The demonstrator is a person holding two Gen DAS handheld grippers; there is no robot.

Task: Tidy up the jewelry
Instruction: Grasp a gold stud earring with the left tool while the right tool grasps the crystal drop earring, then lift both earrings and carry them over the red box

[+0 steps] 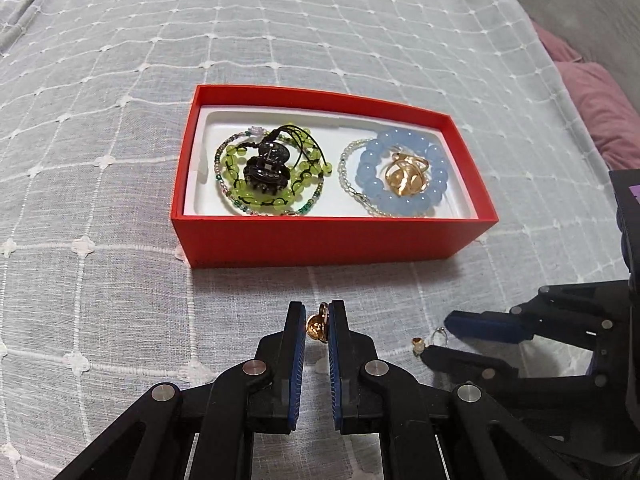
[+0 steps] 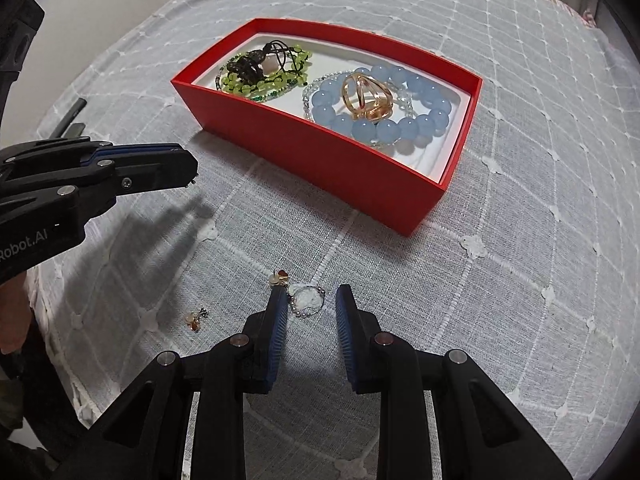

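Note:
A red box [image 1: 336, 240] [image 2: 320, 160] with a white insert holds a green bead bracelet [image 1: 236, 164], a black hair claw [image 1: 266, 172], a blue bead bracelet [image 1: 372, 164] [image 2: 340, 124] and a gold wire ring [image 1: 406, 178] [image 2: 366, 98]. My left gripper [image 1: 317, 318] [image 2: 191, 170] hovers in front of the box, shut on a small gold earring [image 1: 315, 326]. My right gripper [image 2: 310, 296] [image 1: 448, 340] is low over the cloth and open. A small beaded ring [image 2: 306, 300] [image 1: 438, 334] lies between its fingers, untouched. An earring [image 2: 280, 277] [image 1: 417, 345] lies at its left fingertip.
Another small earring [image 2: 196, 318] lies on the cloth to the left of the right gripper. The surface is a grey quilted cover [image 1: 120, 120]. A pink cushion [image 1: 600, 120] lies at the right edge. Dark sticks [image 2: 70, 118] lie at the far left.

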